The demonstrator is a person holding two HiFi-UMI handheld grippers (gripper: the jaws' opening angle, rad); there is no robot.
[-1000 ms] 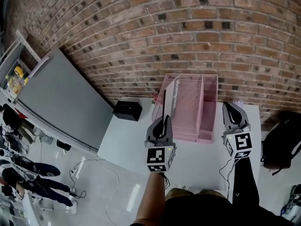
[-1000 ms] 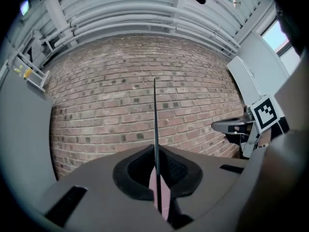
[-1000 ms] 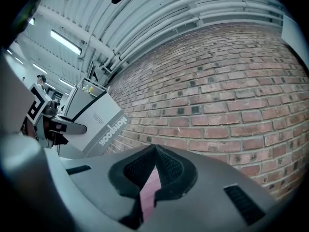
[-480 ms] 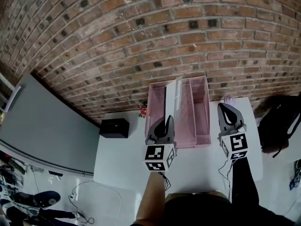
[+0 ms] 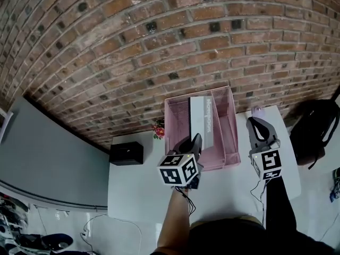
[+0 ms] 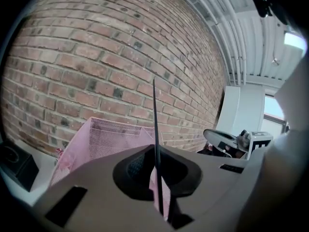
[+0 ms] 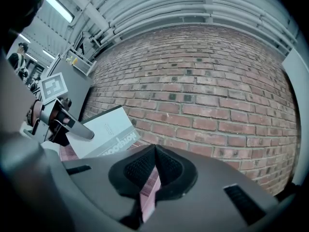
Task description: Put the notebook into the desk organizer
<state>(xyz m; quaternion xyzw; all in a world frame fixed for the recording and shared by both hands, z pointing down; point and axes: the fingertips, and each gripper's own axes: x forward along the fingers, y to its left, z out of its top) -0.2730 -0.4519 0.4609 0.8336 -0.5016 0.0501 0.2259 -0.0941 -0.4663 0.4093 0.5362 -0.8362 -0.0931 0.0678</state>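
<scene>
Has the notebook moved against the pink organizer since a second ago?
Yes: the notebook, in the left gripper, has tipped from edge-on to cover-up over the organizer.

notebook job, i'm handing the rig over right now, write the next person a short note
Grippers: left gripper shut on the notebook at its near edge; right gripper jaws together, to the right of the desk organizer.
Notebook: tilted over the organizer's wide left compartment, not released.
Done: notebook lifted and brought to the organizer.
To do: lower it in, open the left gripper, pull back.
</scene>
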